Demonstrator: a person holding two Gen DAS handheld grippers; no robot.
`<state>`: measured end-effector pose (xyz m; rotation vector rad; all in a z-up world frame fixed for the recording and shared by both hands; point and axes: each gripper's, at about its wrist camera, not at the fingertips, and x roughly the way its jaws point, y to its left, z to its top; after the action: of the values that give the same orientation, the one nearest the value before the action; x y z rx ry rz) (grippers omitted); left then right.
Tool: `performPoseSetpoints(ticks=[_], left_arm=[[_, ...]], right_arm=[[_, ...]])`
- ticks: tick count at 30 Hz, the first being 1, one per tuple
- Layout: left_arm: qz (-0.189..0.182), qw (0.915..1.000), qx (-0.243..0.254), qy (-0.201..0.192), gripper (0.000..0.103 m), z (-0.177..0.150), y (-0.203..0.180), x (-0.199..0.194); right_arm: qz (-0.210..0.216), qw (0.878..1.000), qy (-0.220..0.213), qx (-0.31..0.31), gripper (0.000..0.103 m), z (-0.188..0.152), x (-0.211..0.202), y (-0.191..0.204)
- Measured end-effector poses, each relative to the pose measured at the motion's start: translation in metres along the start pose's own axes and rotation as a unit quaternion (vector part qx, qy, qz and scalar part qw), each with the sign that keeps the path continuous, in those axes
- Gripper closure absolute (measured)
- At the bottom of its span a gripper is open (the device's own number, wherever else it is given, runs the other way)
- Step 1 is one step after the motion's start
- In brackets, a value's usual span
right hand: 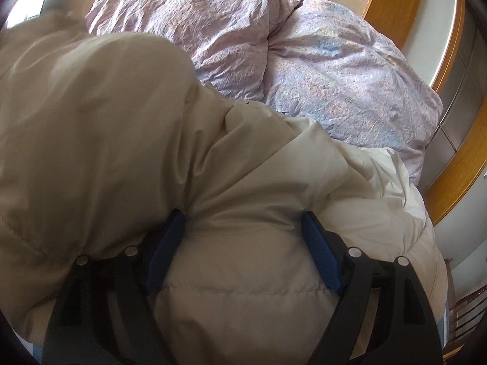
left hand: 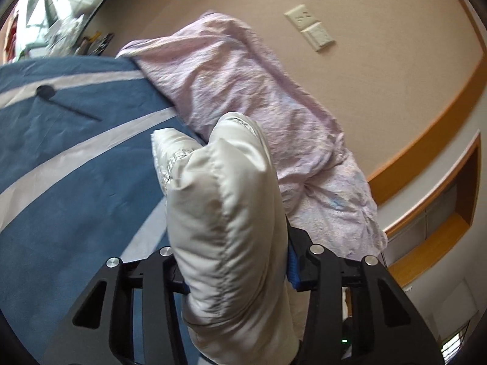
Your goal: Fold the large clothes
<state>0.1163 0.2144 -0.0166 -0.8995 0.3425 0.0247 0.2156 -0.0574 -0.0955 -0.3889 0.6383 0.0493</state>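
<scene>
A cream puffer jacket (left hand: 225, 213), padded and stitched in channels, is seen filling the near middle of the left wrist view, where a thick fold of it rises between the fingers of the left gripper (left hand: 236, 269). That fold is clamped from both sides, the blue pads (left hand: 292, 261) being pressed into the padding, with a patterned lining edge showing at its upper left. In the right wrist view the same jacket (right hand: 182, 158) is spread across most of the frame, its left part in shadow and its right part brightly lit. A bulging quilted section is pinched between the blue fingers (right hand: 319, 258) of the right gripper (right hand: 243, 252), which are set fairly wide apart yet sunk into the fabric on each side, so the garment is grasped there too. Behind the jacket, on the far side, a crumpled pale pink duvet (right hand: 274, 45) with a faint speckled print is heaped; it touches the jacket's far edge. To the left in the left wrist view, a blue bed cover (left hand: 76, 152) with pale diagonal stripes is laid under and beside the jacket. A beige wall (left hand: 365, 76) stands beyond the duvet, bearing a cream switch plate (left hand: 309, 27). A wooden trim (right hand: 392, 3) curves along the right side of both views.
</scene>
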Motion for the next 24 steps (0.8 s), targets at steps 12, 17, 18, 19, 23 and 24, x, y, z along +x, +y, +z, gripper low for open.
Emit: performPoseSetpoints(ticks=[12,17,18,19,23,24], left_arm=[[-0.134,0.9782,0.159,0.002,0.058,-0.033,-0.127,0.009],[-0.152,0.9646,0.215,0.003,0.058,-0.055,-0.171,0.015],[-0.154,0.9633,0.220,0.003,0.058,-0.057,-0.174,0.014],[-0.155,0.9615,0.227,0.003,0.058,-0.061,-0.179,0.016],[-0.159,0.9575,0.241,0.005,0.058,-0.071,-0.190,0.018],[-0.160,0.9557,0.247,0.006,0.058,-0.074,-0.193,0.018]], right_arm=[[0.030,1.000,0.004,-0.007,0.023,0.008,0.005,-0.012],[0.071,0.997,0.002,-0.008,0.023,0.006,-0.010,-0.042],[0.075,0.997,-0.002,-0.006,0.021,0.005,-0.016,-0.050],[0.077,0.997,-0.012,-0.002,0.020,0.002,-0.027,-0.062],[0.079,0.995,-0.057,0.037,0.015,-0.015,-0.061,-0.107],[0.065,0.994,-0.065,0.055,0.014,-0.020,-0.067,-0.123]])
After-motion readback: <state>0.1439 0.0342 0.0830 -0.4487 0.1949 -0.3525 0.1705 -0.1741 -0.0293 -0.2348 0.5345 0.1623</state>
